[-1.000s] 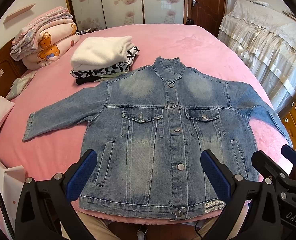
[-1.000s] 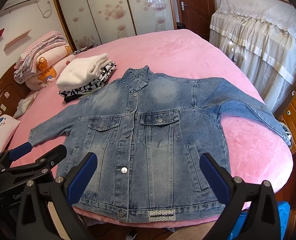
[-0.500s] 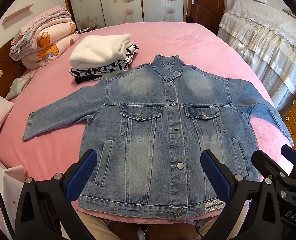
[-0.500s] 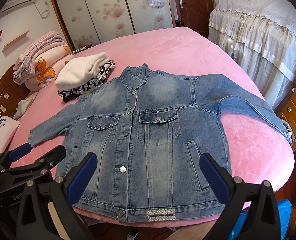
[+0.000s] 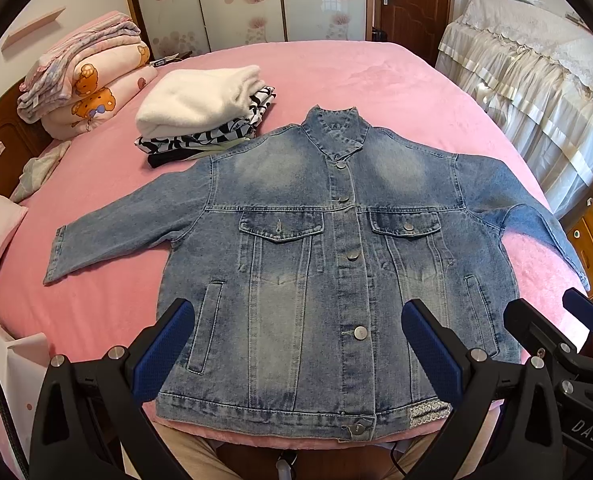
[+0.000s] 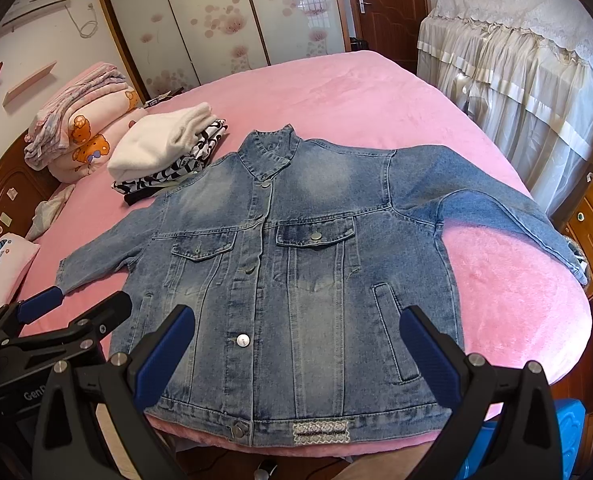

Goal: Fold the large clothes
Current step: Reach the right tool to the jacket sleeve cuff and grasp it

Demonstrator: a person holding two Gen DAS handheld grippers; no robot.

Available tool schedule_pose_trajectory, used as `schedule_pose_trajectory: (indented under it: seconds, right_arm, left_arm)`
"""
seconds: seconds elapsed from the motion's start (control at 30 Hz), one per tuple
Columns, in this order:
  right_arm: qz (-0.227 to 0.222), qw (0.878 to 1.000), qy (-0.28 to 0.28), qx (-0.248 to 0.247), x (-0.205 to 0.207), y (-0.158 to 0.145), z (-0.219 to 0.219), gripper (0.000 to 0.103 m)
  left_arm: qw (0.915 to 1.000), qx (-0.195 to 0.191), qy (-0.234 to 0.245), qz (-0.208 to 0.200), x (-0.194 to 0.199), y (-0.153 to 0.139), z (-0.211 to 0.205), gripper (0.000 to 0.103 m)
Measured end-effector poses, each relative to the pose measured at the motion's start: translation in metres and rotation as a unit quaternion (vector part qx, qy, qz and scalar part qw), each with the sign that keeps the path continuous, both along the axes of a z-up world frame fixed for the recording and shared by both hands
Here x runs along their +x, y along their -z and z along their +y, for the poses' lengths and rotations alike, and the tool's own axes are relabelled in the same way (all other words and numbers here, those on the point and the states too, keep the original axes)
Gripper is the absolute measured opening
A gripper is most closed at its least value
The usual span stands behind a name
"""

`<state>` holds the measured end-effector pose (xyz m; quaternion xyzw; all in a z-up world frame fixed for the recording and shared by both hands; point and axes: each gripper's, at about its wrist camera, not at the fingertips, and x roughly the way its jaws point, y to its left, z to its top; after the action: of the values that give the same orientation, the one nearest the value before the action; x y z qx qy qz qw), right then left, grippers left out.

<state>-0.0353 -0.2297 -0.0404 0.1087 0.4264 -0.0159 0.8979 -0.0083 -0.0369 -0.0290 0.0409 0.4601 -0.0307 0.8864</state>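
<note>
Though both show jacket (image 5: 316, 264), only R view shows AC (image 6: 36, 4).

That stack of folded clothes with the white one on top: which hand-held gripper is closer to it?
Left. The left hand-held gripper hovers at the jacket's hem, on the stack's side; the right hand-held gripper is further over.

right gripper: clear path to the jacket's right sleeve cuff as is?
Probably yes. The right gripper is open over the denim jacket; nothing lies between it and the cuff draped off the bed's edge.
</note>
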Motion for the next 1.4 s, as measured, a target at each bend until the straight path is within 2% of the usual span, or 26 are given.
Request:
schedule_pose_trajectory:
  seconds: [0.37,0.6,0.87,1.17,1.4]
  right_arm:
    - [0.001,1.000,0.001,0.011,0.007,0.007,-0.008,0.102]
    - [0.000,1.000,0.001,0.025,0.011,0.005,-0.017,0.102]
    - [-0.022,0.999,0.004,0.045,0.017,-0.002,-0.032,0.102]
    - [-0.046,0.997,0.043,0.040,0.031,-0.011,-0.073,0.102]
    - [-0.058,0.993,0.100,0.030,0.045,-0.012,-0.127,0.102]
  left_arm:
    - [0.9999,0.007,0.007,0.003,0.009,0.001,-0.009,0.103]
    - [0.9999,-0.004,0.013,0.000,0.017,-0.001,-0.016,0.103]
    - [0.9993,0.006,0.034,-0.010,0.030,-0.006,-0.036,0.103]
    - [0.9951,0.004,0.074,-0.065,0.059,-0.028,-0.075,0.103]
    - [0.9829,0.009,0.135,-0.125,0.091,-0.040,-0.123,0.103]
